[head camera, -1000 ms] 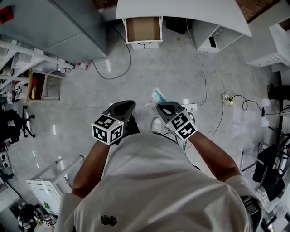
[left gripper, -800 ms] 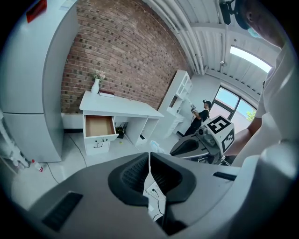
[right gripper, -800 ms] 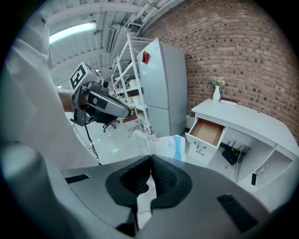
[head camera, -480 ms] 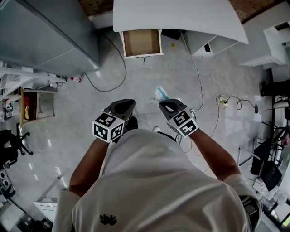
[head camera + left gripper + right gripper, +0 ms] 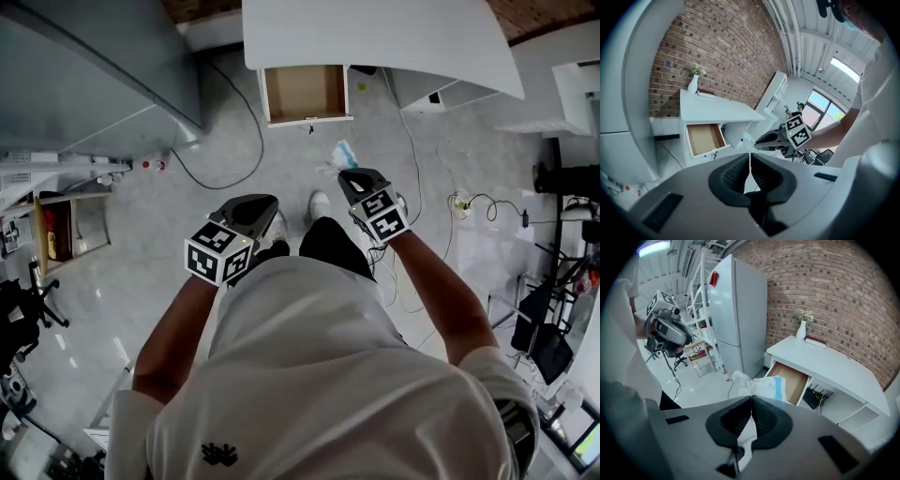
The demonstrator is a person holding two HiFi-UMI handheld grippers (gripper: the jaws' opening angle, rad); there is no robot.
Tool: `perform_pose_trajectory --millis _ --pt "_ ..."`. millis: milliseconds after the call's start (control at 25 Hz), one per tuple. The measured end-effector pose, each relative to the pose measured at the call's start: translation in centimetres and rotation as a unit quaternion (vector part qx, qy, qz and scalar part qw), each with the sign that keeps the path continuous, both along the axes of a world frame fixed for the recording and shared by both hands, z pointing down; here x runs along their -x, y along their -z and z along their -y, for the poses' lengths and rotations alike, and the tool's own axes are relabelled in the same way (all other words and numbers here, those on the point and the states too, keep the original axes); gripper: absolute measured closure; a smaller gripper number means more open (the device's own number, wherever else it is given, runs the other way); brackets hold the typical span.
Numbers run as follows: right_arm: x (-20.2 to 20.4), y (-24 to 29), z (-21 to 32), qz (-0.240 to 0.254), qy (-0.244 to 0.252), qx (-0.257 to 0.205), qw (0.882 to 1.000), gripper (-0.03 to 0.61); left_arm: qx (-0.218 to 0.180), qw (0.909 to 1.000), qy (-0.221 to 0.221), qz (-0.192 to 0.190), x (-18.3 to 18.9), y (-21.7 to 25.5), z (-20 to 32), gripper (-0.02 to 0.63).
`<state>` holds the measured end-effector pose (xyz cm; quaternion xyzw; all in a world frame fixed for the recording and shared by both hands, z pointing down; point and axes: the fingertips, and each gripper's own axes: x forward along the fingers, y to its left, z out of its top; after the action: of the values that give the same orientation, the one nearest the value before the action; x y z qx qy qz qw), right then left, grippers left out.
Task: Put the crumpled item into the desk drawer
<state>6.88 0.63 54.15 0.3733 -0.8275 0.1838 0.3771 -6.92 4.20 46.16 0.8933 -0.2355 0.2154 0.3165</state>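
Right gripper view shows my right tongs (image 5: pixel 751 398) clamped on the crumpled item (image 5: pixel 764 386), a white and blue wad that sticks out past their tips. Ahead of them the desk drawer (image 5: pixel 791 379) stands open under the white worktop (image 5: pixel 829 364), apart from the wad. My left tongs (image 5: pixel 750 157) are pressed together with nothing between them, beside the right pair
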Motion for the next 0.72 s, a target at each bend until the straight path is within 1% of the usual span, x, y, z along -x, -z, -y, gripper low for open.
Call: perform_pose_trajectory --millis 120,240,360,520,720 --pt "-0.2 -2.0 4.0 0.007 -0.013 0.013 1.000 0.549 0.005 0.9999 0.009 -0.004 -0.4 -0.1 1.8 0.583" --pt "-0.6 -4.3 7.9 0.000 -0.012 0.015 1.000 0.549 0.008 0.9998 0.018 0.003 -0.7 -0.1 3.5 0.583" --pt "-1.5 -6.6 11.9 -0.016 0.001 0.014 1.000 0.549 0.008 0.9995 0.028 0.015 -1.5 0.2 5.6 0.583" --pt "-2.8 -10.6 16.6 -0.041 0.016 0.024 0.999 0.549 0.017 0.9986 0.046 0.020 -2.8 0.2 8.2 0.583" --pt "-3.6 -14.8 20.8 -0.060 0.038 0.042 0.997 0.549 0.029 0.9973 0.064 0.023 -4.3 -0.1 10.4 0.583"
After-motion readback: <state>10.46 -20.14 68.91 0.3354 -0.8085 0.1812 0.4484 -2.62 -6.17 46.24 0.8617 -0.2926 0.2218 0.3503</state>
